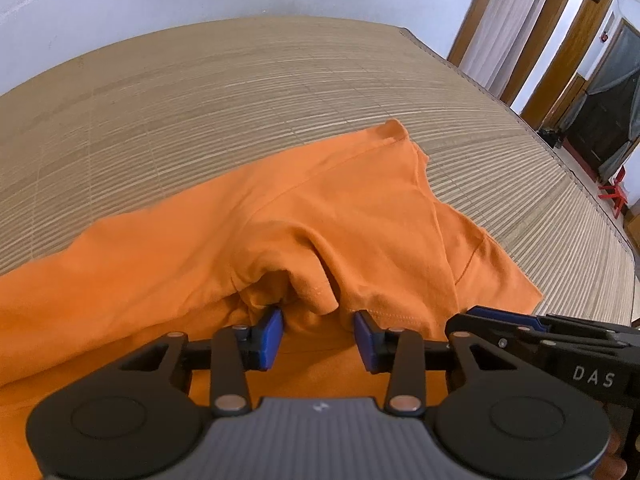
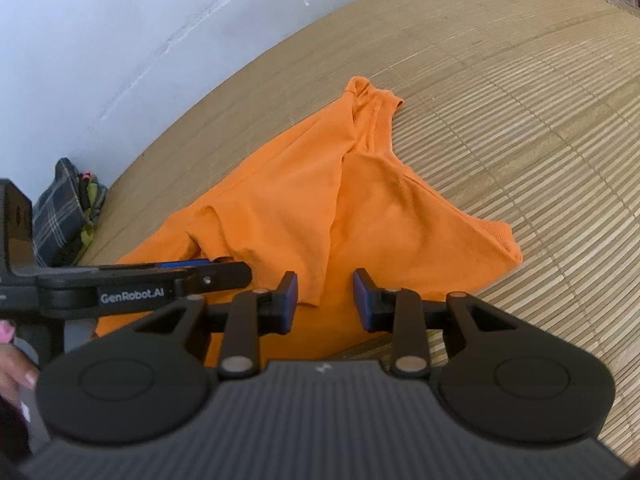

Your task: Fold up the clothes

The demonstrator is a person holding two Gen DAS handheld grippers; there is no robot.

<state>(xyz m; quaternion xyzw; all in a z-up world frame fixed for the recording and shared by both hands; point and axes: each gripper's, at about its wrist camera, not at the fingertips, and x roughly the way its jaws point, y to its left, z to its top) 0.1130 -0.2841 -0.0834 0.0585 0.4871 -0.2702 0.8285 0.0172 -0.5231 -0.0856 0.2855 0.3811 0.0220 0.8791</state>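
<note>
My left gripper [image 1: 318, 338] stood partly apart with a bunched fold of the orange shirt [image 1: 304, 216] between its blue pads, not pressed, while my right gripper [image 2: 325, 300] hung open low in the frame over the shirt's near edge on the bamboo mat [image 2: 520, 128].

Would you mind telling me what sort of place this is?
Probably a bedroom at home: a wide bamboo mat covers what looks like a bed against a plain wall, with curtains and a wooden door frame beyond.
</note>
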